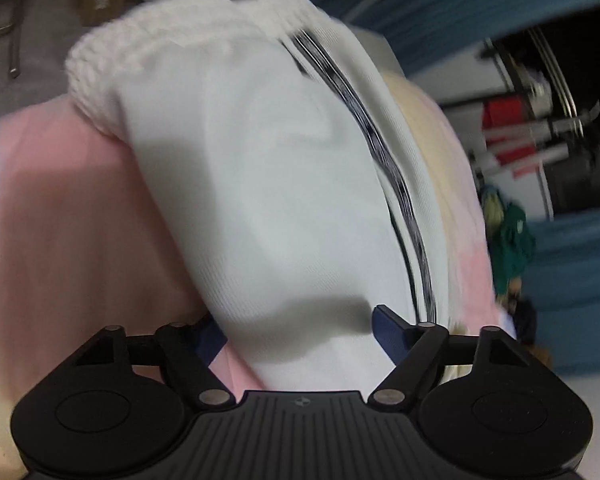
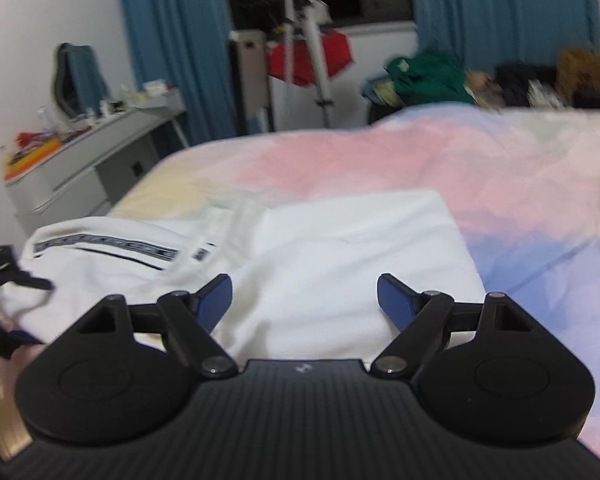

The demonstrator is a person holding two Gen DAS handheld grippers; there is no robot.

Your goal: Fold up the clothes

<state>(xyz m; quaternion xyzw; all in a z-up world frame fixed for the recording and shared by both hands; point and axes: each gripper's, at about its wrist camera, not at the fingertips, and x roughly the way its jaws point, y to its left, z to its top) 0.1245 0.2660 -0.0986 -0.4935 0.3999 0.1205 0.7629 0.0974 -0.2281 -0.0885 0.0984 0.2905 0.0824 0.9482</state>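
Here, left claw (image 1: 300,332) spread, left pad half hidden by white garment (image 1: 268,184) | right claw (image 2: 304,300) spread, empty.

White garment (image 2: 340,260) with dark stripe, partly folded, lying on bed.

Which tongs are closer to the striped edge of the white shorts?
Left. The left tongs straddle the white shorts beside the stripe; the right tongs hover over the plain half.

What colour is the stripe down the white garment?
Dark navy or black with a patterned grey band on the white garment; the stripe shows best in the left wrist view.
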